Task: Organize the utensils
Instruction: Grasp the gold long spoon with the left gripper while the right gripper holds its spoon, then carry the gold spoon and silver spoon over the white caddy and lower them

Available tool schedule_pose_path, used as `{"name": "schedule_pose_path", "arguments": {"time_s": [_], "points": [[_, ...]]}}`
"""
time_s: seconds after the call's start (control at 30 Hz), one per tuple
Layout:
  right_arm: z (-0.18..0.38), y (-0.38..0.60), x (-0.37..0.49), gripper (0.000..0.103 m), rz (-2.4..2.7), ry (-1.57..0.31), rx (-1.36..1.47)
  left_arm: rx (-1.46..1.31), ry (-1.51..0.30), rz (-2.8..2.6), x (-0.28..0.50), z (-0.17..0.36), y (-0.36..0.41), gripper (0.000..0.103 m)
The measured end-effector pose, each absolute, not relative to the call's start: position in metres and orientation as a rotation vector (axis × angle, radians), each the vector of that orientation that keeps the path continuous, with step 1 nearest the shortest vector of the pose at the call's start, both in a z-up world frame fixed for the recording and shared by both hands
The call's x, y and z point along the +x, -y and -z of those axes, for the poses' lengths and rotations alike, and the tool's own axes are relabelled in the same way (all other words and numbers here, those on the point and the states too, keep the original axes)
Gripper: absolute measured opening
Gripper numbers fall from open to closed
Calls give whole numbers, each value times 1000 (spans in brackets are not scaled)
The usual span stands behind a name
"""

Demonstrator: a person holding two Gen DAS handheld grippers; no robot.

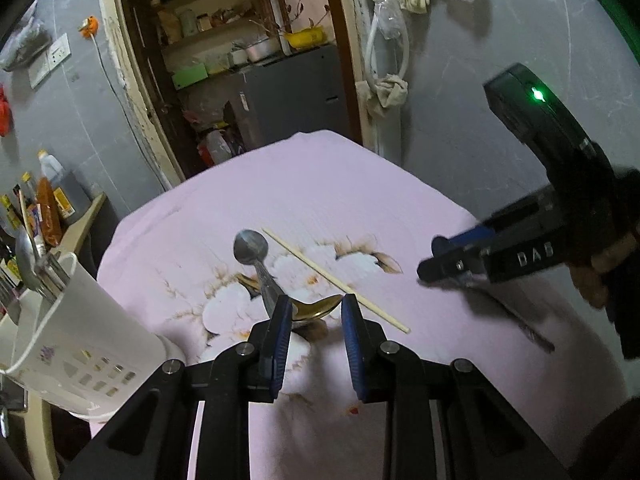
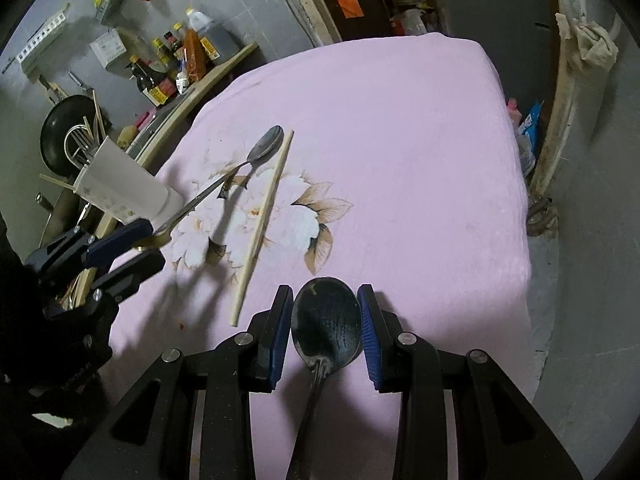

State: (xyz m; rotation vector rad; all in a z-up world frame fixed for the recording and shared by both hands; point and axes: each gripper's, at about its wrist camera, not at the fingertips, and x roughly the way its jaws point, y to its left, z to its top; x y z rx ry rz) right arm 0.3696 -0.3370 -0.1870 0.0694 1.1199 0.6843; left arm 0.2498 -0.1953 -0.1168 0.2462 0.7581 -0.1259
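Pink cloth [image 2: 400,128] with a white flower print covers the table. The left gripper [image 1: 316,316] has its fingers clamped on the gold handle end of a metal spoon [image 1: 251,245], lifting it, bowl pointing toward the far edge. A chopstick [image 2: 262,228] lies just beside it. The right gripper [image 2: 325,320] has its fingers closed on the bowl of a black spoon [image 2: 325,322]. A white utensil holder [image 1: 86,344] lies tipped at the left edge.

A bench [image 2: 400,120] draped in a pink cloth [image 2: 420,200] with a white flower print carries a single wooden chopstick [image 2: 264,224] lying diagonally, a dark spoon [image 2: 326,324] near the front, and a white utensil holder [image 2: 120,188] at its left edge.
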Motion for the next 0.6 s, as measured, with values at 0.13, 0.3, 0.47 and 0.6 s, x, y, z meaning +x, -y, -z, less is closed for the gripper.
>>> {"name": "schedule_pose_path", "arguments": {"time_s": [0.13,0.3,0.47,0.6], "points": [[191,334,368,29,-668,-1126,87,292,-761,93,255,116,195,4],[192,334,365,29,-656,-1124,112,305,-787,110,261,116,192,4],[183,335,354,29,-639,-1067,114,244,-784,107,262,108,186,3],[174,333,344,29,-630,-1034,95,175,-763,117,260,95,178,3]]}}
